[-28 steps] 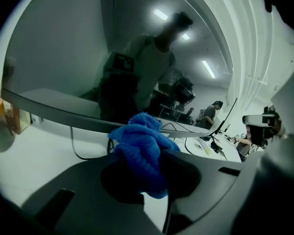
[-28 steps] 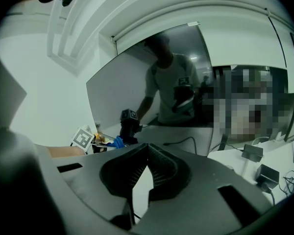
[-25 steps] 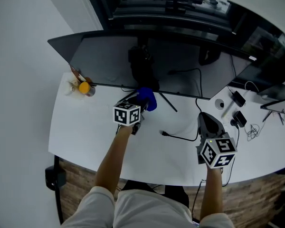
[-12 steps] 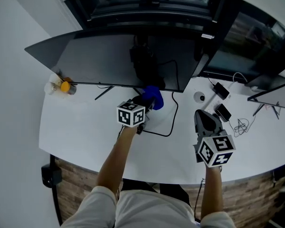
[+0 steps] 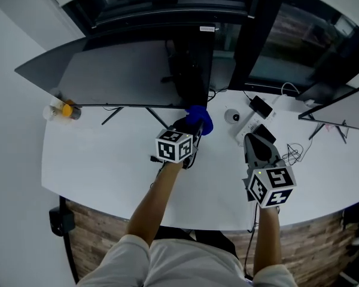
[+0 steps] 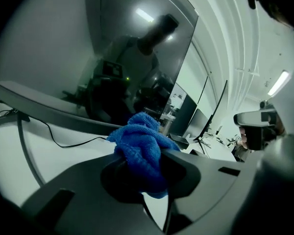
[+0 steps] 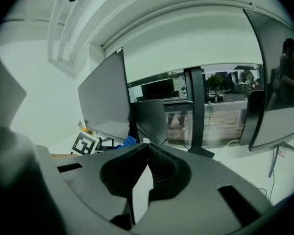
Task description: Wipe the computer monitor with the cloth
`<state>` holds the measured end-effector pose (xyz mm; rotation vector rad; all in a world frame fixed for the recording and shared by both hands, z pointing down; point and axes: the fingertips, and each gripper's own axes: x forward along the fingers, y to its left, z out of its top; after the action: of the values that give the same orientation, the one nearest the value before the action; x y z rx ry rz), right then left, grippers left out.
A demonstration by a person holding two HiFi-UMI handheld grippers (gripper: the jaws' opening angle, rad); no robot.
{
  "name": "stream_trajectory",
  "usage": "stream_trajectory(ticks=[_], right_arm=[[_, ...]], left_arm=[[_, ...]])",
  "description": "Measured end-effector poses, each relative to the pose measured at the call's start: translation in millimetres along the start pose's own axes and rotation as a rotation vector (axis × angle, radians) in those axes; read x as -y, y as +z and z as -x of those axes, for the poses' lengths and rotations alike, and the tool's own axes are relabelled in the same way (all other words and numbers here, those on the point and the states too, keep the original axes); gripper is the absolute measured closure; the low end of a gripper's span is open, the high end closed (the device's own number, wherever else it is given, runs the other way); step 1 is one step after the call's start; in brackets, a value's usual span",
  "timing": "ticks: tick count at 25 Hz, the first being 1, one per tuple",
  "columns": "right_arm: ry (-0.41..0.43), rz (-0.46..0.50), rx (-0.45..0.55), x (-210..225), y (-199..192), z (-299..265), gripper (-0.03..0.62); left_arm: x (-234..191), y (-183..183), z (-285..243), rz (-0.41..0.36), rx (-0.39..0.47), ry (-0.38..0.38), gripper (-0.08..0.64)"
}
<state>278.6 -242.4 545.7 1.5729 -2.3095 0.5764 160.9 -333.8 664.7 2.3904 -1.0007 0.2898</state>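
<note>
White curved desk (image 5: 96,169) before dark windows (image 5: 290,43), wood-plank floor (image 5: 99,229) below.

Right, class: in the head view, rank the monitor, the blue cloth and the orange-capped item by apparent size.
1. monitor, clearly the largest.
2-3. blue cloth and orange-capped item: they look about alike, so unranked.

cloth (image 6: 139,146): bright blue, knit weave. monitor (image 5: 119,73): flat dark grey screen, black edge. desk (image 5: 102,166): plain white. left gripper (image 5: 191,128) and right gripper (image 5: 255,141): dark grey bodies, cubes white with black square markers. small item (image 5: 66,109) at desk's left end: orange. floor (image 5: 102,223): brown wood planks.
</note>
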Motion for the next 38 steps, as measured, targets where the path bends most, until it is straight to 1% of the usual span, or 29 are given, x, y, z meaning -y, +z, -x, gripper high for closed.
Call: stream_trajectory(ticks=[3,7,11,15,19,26,32,38], right_arm=[[-0.008,-0.006,0.003,11.9,-0.8,3.8,0.580],[-0.013,-0.021,0.003,19.5,-3.8,6.1,0.580],[-0.026,-0.033,0.002,27.0,-5.8,9.6,0.580],[-0.033,-0.037,0.010,31.2,0.5,14.9,0.580],[-0.030,-0.025,0.030,30.0,18.8,20.8,0.580],[-0.013,0.015,0.094,17.2,68.1,38.9,0.580],[-0.008,0.049,0.152,8.8,107.5,61.9,0.580],[-0.018,0.056,0.201,5.0,135.2,85.0,0.580]], left_arm=[[19.0,-0.5,-10.1,-0.014,0.009,-0.014,0.482],[38.8,11.3,-18.9,-0.008,0.049,-0.040,0.482],[54.8,38.2,-17.1,-0.030,0.119,-0.061,0.483],[67.9,72.6,-6.8,-0.042,0.213,-0.054,0.483],[82.8,109.5,7.6,-0.098,0.279,-0.035,0.483],[114.6,184.8,39.7,-0.220,0.385,-0.001,0.483],[139.3,242.1,67.1,-0.274,0.452,0.011,0.485],[165.2,293.6,96.8,-0.345,0.507,0.007,0.485]])
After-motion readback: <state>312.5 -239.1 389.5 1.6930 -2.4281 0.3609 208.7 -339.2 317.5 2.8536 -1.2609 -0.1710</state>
